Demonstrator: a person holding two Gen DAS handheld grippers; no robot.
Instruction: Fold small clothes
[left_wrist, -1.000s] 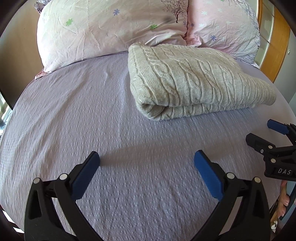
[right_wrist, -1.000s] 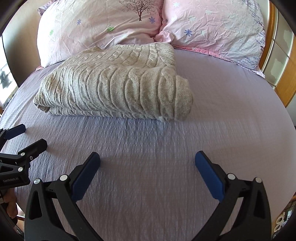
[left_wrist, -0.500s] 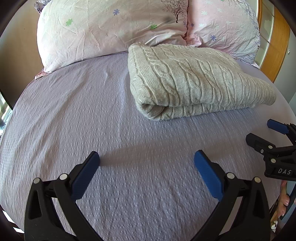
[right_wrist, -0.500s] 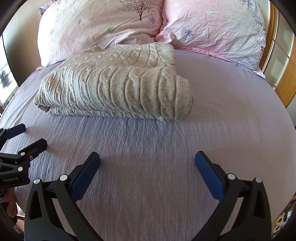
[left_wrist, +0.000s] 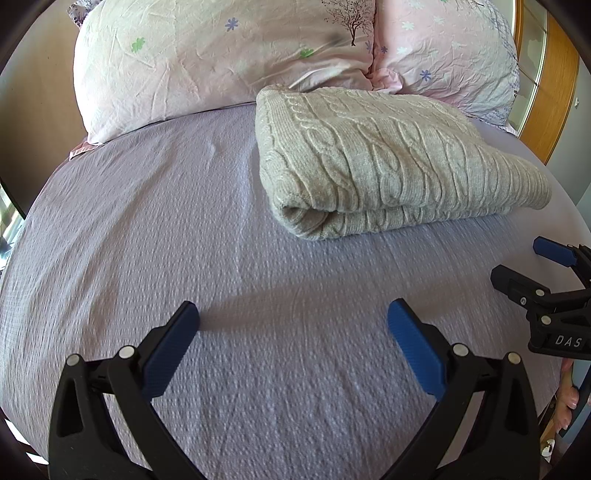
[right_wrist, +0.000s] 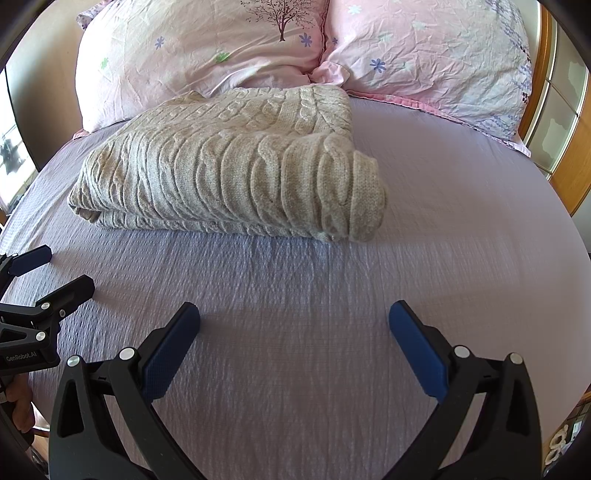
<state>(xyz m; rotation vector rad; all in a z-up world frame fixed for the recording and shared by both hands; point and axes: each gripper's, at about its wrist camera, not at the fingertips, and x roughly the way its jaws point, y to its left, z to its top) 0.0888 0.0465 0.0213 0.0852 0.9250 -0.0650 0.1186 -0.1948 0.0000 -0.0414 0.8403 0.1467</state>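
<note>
A beige cable-knit sweater (left_wrist: 388, 158) lies folded into a thick rectangle on the lilac bed sheet (left_wrist: 147, 240), close to the pillows; it also shows in the right wrist view (right_wrist: 229, 177). My left gripper (left_wrist: 293, 325) is open and empty, held over bare sheet well short of the sweater. My right gripper (right_wrist: 294, 325) is open and empty too, over bare sheet in front of the sweater. The right gripper shows at the right edge of the left wrist view (left_wrist: 524, 266), the left gripper at the left edge of the right wrist view (right_wrist: 55, 273).
Two pink flowered pillows (left_wrist: 221, 55) (right_wrist: 436, 62) lie at the head of the bed behind the sweater. A wooden frame (left_wrist: 554, 81) stands at the far right. The sheet (right_wrist: 461, 221) stretches right of the sweater.
</note>
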